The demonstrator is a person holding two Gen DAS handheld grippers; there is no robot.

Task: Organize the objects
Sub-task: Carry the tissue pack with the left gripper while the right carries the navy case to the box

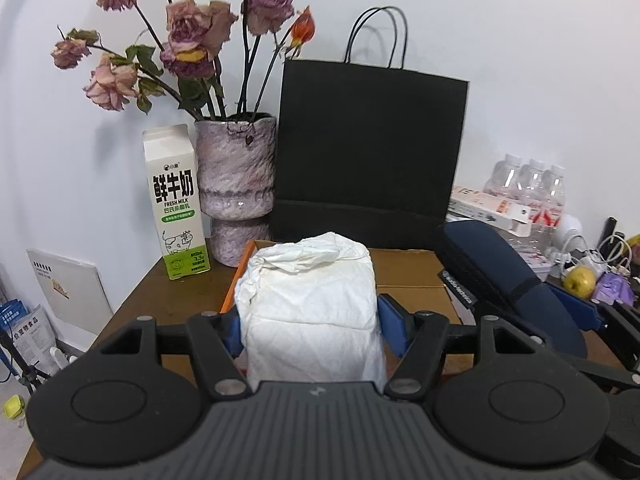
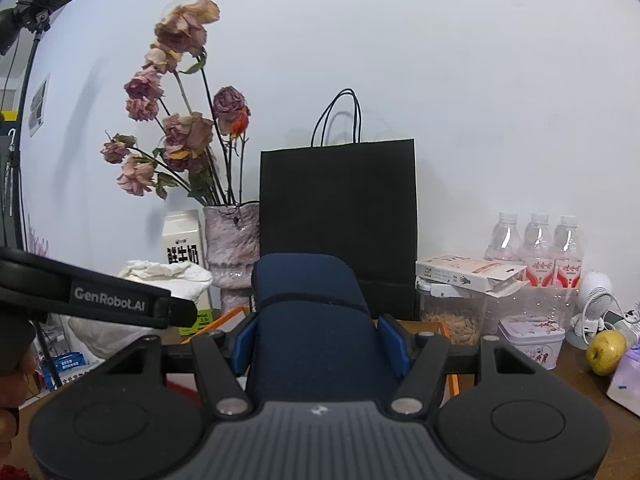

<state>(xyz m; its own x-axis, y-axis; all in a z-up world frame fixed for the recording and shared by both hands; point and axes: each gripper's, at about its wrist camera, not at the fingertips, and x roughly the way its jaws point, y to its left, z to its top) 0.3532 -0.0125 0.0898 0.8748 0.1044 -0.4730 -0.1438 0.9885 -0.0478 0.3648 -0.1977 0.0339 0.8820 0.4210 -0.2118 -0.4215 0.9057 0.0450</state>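
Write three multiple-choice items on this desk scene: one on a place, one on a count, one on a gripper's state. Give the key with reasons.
1. The milk carton stands where?
A. left of the vase
B. inside the black bag
C. on the tin

2. How many water bottles stand at the wall?
A. one
B. three
C. five

3. The left gripper is
A. open, empty
B. shut on the white bundle
C. shut on the apple

Key: A, carton borders the vase's left side; B, three caps show; B, blue pads press the bundle's sides.

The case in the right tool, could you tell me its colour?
Dark navy blue case, clearest in the right wrist view.
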